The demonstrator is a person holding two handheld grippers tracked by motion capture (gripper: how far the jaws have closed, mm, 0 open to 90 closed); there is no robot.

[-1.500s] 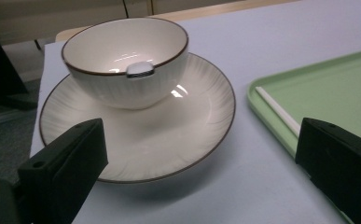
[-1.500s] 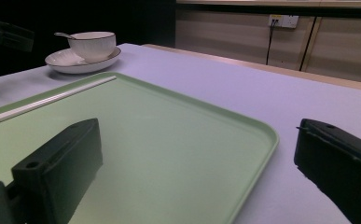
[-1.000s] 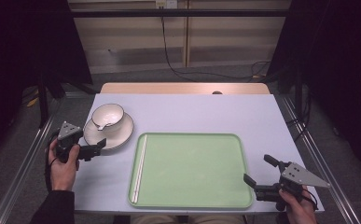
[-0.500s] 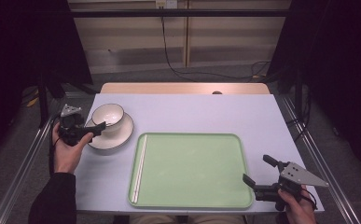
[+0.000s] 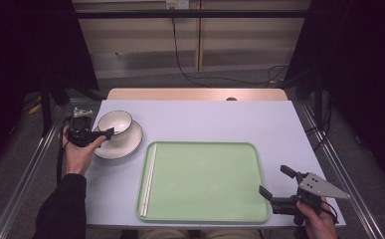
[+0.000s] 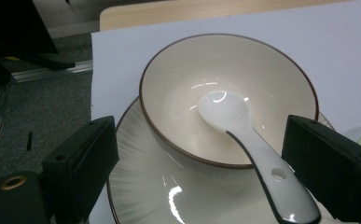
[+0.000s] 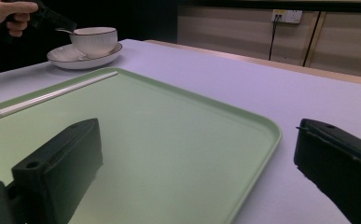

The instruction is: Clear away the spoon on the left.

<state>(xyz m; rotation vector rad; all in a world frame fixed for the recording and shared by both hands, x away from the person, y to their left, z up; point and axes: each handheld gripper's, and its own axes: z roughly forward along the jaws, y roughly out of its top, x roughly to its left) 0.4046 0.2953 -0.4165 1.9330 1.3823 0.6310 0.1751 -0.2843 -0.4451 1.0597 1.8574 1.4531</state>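
Left tongs (image 6: 197,186) moved up to bowl (image 6: 229,98), spoon (image 6: 257,154) handle between open jaws

A pale lavender table (image 5: 215,117) fills the middle of the high view, with a strip of bare wood (image 5: 195,94) along its far edge. Beyond it, at the top of the frame, stands a beige panelled wall (image 5: 145,40) — a socket (image 5: 176,4) at the top centre, a black cable (image 5: 180,59) trailing down to the grey floor (image 5: 215,78). Dark curtains (image 5: 359,59) close in at both sides — metal rails (image 5: 26,184) flank the table.
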